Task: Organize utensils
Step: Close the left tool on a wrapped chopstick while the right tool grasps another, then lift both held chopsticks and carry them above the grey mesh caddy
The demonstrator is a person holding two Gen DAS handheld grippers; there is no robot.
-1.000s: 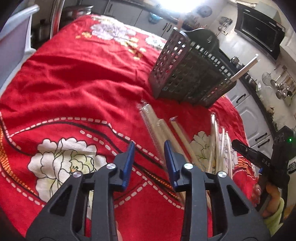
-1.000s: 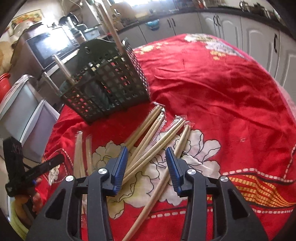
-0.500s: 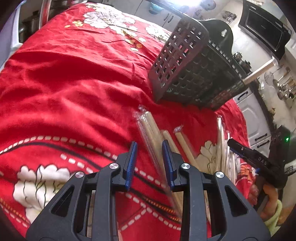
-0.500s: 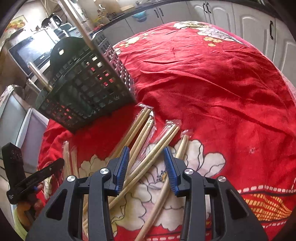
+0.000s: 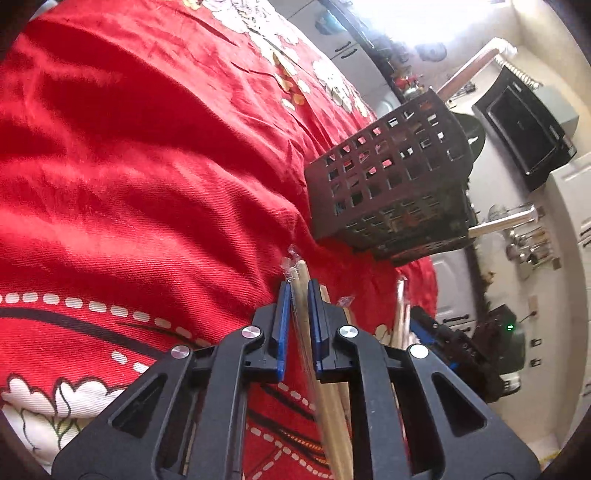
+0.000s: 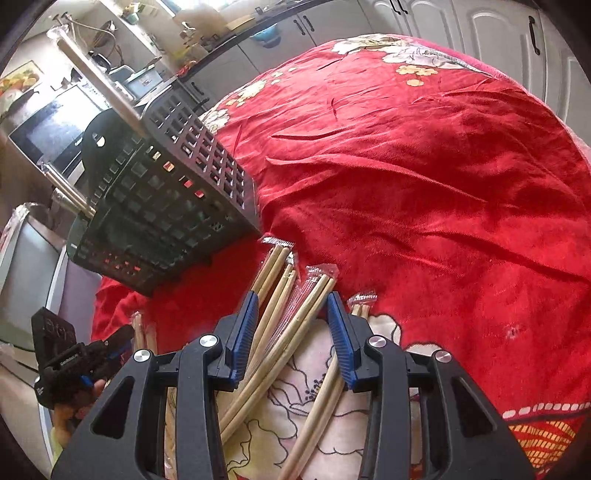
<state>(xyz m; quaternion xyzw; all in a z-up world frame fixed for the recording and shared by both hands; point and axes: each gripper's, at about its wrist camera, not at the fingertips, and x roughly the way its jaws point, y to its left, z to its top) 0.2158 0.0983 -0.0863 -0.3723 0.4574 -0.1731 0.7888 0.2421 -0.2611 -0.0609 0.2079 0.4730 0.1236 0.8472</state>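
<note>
Several pairs of wooden chopsticks in clear wrappers (image 6: 288,317) lie on the red flowered tablecloth (image 6: 424,177), just in front of a dark slotted utensil basket (image 6: 166,206) that holds a few chopsticks upright. My left gripper (image 5: 299,291) has its jaws nearly closed around one wrapped chopstick pair (image 5: 301,273), low on the cloth. My right gripper (image 6: 291,306) is open, its jaws on either side of two wrapped pairs. The basket also shows in the left wrist view (image 5: 391,192).
The other hand-held gripper (image 6: 70,354) shows at the left edge of the right wrist view. A microwave (image 5: 524,122) and white kitchen cabinets (image 6: 480,33) stand beyond the table. More wrapped chopsticks (image 5: 402,314) lie to the right of my left gripper.
Both grippers have moved forward and down toward the chopsticks. The left jaws have narrowed around one wrapped pair. The right jaws stay open.
</note>
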